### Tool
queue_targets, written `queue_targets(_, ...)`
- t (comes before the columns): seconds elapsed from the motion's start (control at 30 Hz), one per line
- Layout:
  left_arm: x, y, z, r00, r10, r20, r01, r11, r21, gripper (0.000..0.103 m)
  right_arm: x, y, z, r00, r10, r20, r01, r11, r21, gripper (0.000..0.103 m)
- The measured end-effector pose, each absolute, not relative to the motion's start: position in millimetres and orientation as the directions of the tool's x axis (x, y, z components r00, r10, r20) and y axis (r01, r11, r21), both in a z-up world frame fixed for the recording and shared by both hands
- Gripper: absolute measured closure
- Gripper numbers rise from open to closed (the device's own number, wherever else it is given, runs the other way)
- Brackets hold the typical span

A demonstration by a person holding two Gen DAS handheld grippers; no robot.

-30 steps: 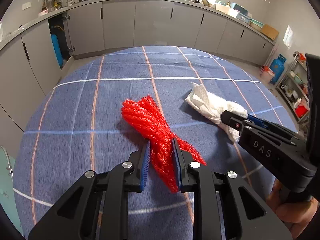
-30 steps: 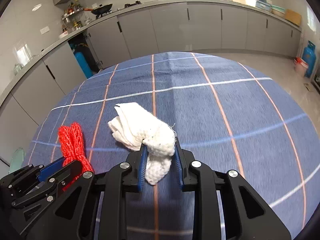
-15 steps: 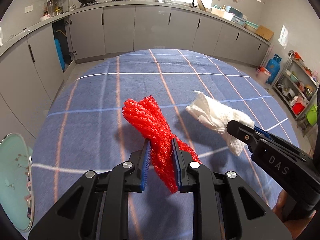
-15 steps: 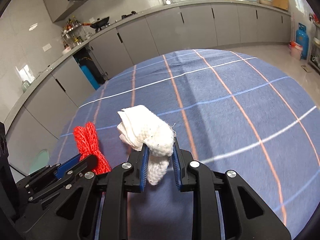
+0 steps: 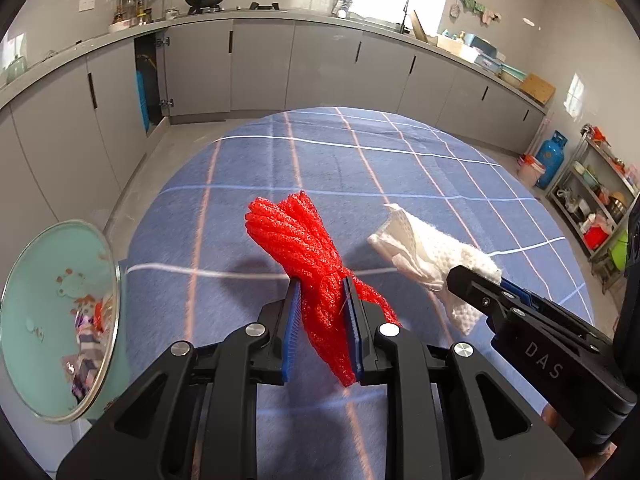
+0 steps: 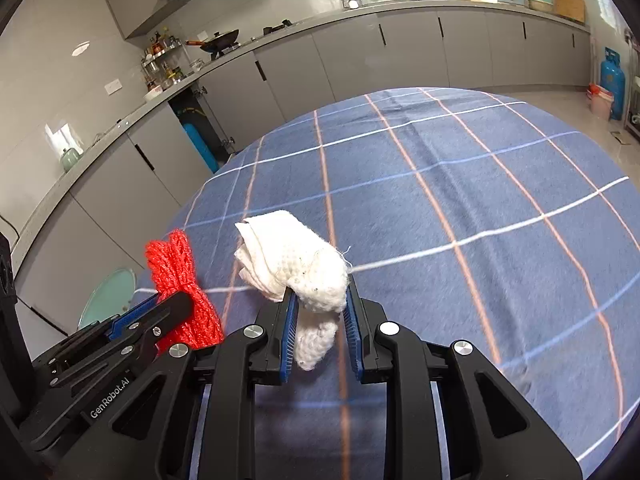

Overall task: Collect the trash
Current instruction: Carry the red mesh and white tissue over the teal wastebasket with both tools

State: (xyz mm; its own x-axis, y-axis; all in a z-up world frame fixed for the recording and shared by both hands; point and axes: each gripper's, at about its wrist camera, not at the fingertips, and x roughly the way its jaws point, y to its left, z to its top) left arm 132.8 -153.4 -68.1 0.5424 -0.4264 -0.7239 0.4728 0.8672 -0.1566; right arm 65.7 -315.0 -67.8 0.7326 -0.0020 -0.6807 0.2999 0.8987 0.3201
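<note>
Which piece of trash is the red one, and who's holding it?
The red net, pinched in the left hand-held gripper. The other piece, a white cloth, sits in the right hand-held gripper.

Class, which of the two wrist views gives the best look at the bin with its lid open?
The left wrist view: the trash bin stands at the frame's left with its mint-green lid raised and scraps showing. The right wrist view shows only a sliver of the lid behind the left gripper.

One red net bundle (image 5: pixel 304 240), one white cloth (image 6: pixel 296 256), one bin (image 5: pixel 56 320), two gas cylinders (image 5: pixel 554 152).
</note>
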Motion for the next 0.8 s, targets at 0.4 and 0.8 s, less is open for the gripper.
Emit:
queue_targets(0.4,121.4,-103.3,-64.9,0.578,-0.408,-0.707,0.422,0.891,-0.169,0.082,61.0,-275.3,-59.9,0.740,0.018,-0.673,0.253,0.919,0.303,0.080)
queue_targets(0.8,116.0,-49.7,-51.9,0.638,-0.349,-0.687,0.336,0.928,-0.159,0.082,60.9,-238.7,-47.6,0.760,0.065,-0.646,0.176,0.938,0.300,0.080)
